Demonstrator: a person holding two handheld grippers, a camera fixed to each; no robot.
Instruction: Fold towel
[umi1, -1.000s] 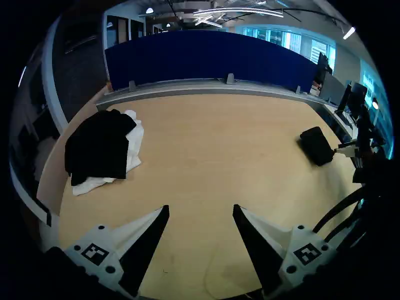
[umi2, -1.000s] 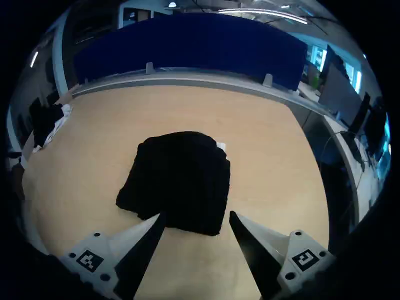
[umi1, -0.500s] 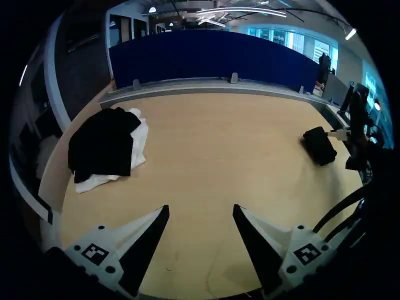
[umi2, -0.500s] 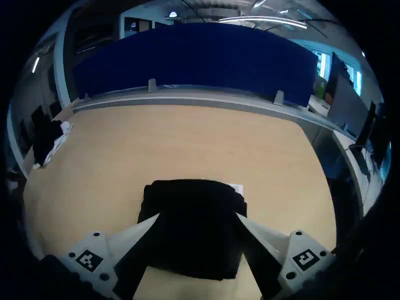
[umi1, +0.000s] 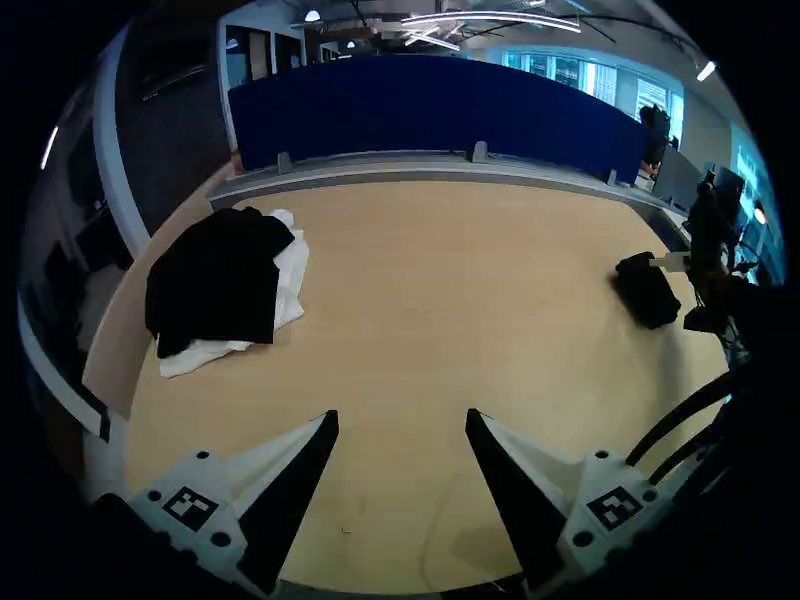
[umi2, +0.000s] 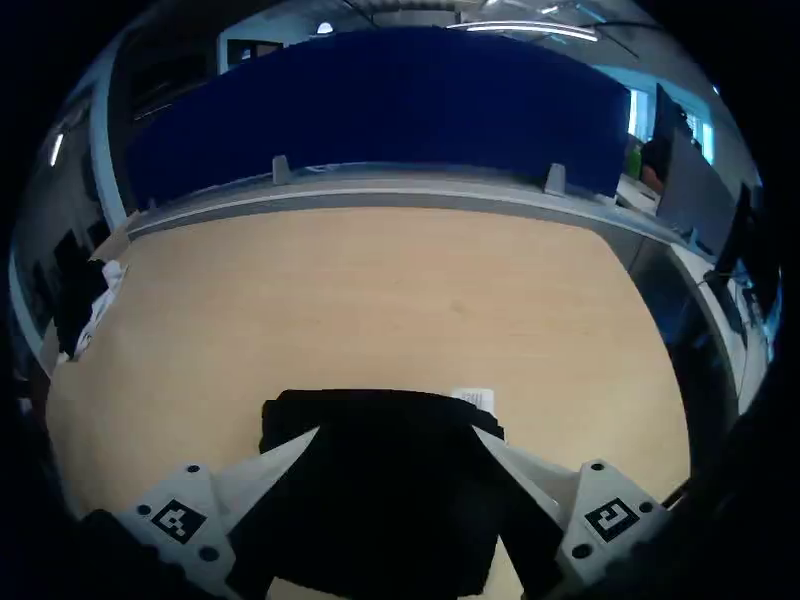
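A folded black towel (umi2: 385, 500) with a small white label (umi2: 472, 397) lies on the wooden table (umi2: 380, 290). My right gripper (umi2: 397, 432) stands open over it, one finger along each side of the towel. In the left gripper view the same folded towel (umi1: 648, 292) sits at the far right, with the right gripper (umi1: 672, 263) at its far edge. My left gripper (umi1: 400, 414) is open above bare table (umi1: 450, 270), nothing between its fingers. A crumpled black towel (umi1: 215, 280) lies on a white towel (umi1: 292, 280) at the left.
A blue partition (umi1: 430, 105) on a grey rail closes the table's far edge. Monitors and desks (umi1: 690, 175) stand beyond the right edge. In the right gripper view the towel pile (umi2: 80, 305) is near the left table edge.
My right gripper has moved forward and down, so the folded black towel went from ahead of the fingertips to between the fingers. The left gripper's view shifted slightly; it stays open.
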